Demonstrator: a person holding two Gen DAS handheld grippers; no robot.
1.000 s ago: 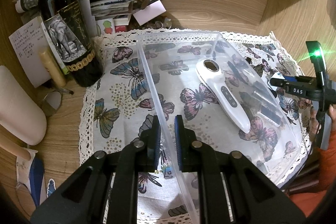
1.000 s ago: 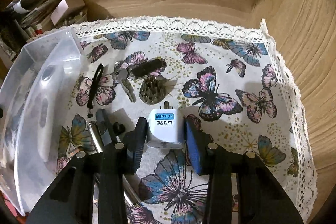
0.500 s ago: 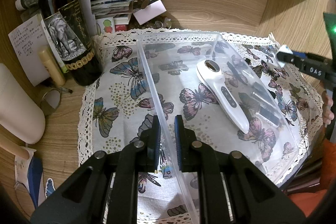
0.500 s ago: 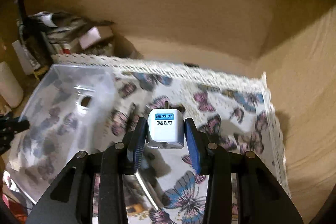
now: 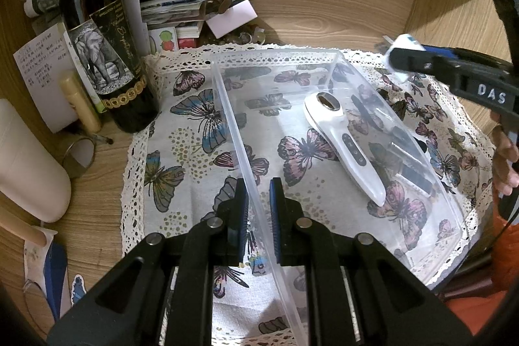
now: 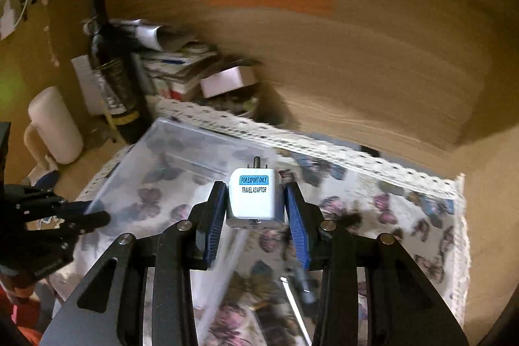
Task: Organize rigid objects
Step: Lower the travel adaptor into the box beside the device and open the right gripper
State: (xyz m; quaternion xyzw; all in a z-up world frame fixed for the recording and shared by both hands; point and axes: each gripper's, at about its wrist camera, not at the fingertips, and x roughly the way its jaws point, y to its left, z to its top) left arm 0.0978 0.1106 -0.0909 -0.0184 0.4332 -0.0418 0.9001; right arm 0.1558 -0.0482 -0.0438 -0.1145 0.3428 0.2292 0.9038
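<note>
My left gripper is shut on the near left wall of a clear plastic bin that sits on a butterfly cloth. A white handheld device lies inside the bin. My right gripper is shut on a white travel adaptor and holds it in the air above the bin's right edge. The right gripper also shows in the left wrist view, with the adaptor in it. The left gripper shows at the left of the right wrist view.
A dark wine bottle, a paper stack, a white jug and a metal ring stand left of the cloth. Dark small items lie on the cloth right of the bin. Wooden walls enclose the back and right.
My right gripper has shut on the travel adaptor, lifted it off the cloth and carried it up and left over the bin. My left gripper has stayed on the bin wall.
</note>
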